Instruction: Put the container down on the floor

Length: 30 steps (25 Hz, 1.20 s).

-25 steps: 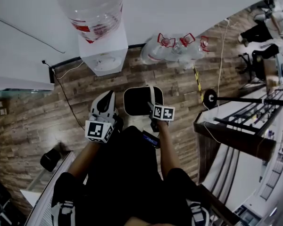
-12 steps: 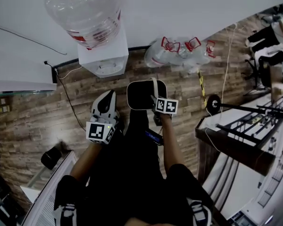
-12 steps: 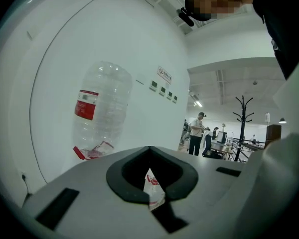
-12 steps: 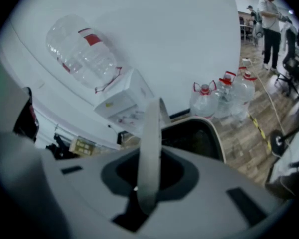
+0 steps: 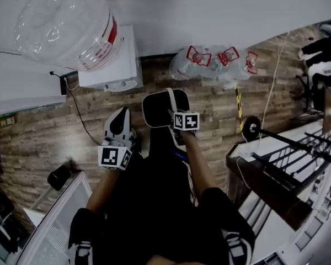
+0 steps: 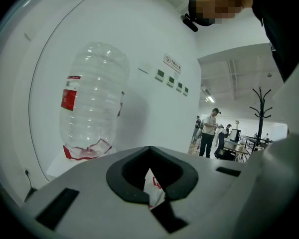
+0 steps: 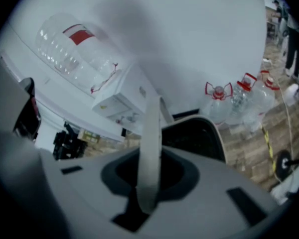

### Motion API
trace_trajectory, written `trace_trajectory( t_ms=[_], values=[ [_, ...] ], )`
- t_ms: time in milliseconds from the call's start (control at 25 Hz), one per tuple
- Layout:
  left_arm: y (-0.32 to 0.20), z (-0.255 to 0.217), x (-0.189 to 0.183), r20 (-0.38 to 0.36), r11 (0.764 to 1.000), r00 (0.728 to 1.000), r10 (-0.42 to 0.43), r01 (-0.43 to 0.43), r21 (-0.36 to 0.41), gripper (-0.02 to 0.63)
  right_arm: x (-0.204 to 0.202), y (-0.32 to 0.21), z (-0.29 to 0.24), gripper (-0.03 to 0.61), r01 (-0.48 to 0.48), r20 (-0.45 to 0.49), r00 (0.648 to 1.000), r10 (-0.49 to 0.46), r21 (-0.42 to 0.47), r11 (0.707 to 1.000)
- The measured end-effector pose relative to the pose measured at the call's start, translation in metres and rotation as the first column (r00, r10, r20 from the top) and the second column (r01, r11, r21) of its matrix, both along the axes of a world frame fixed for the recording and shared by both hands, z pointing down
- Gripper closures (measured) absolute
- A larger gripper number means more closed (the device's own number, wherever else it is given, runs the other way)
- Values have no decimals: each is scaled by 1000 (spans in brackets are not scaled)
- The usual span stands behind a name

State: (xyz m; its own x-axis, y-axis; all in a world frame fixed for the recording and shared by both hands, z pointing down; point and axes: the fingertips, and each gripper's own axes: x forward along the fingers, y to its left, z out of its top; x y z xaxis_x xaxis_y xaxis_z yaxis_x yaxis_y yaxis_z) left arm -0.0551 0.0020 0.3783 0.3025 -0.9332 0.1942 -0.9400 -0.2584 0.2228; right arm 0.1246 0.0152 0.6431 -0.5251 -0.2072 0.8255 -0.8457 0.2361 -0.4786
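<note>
The container (image 5: 161,110) is a black bin with a pale strap handle (image 5: 171,99). It hangs in front of the person's legs, above the wooden floor (image 5: 38,142). My right gripper (image 5: 175,116) is shut on that handle. In the right gripper view the handle (image 7: 150,143) runs straight down between the jaws, and the bin's dark mouth (image 7: 197,136) shows behind it. My left gripper (image 5: 119,130) is held to the left of the bin, apart from it. Its jaws look shut with nothing held (image 6: 150,183).
A white water dispenser (image 5: 111,65) with a big clear bottle (image 5: 63,24) stands at the wall ahead. Several empty water bottles (image 5: 212,64) lie on the floor beyond the bin. A cable (image 5: 77,117), a dark round weight (image 5: 252,127) and a rack (image 5: 287,170) sit around.
The head view has swung, so the dispenser bottle now looks larger and further left. The bin stays hanging from my right gripper in about the same place. The left gripper has barely moved.
</note>
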Motion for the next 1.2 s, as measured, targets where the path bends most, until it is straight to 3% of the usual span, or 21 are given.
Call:
trace_trajectory(
  t_ms=[280,480,720,1200],
  values=[
    [-44,3,18,10,995,995,-100,100,-2,586,7,-47,16,503,102,-2,995,-102,-6,995],
    [-70,1,31,25,991,991,-132,131,20,586,12,-80,34,503,122,-17,992,-121,3,993],
    [-102,6,44,41,992,993,-113,111,54,586,17,-114,59,503,96,-10,995,-96,-16,995],
    [-148,37,41,15,998,998,-58,58,23,586,7,-144,124,503,37,-21,999,-38,-57,998]
  ],
)
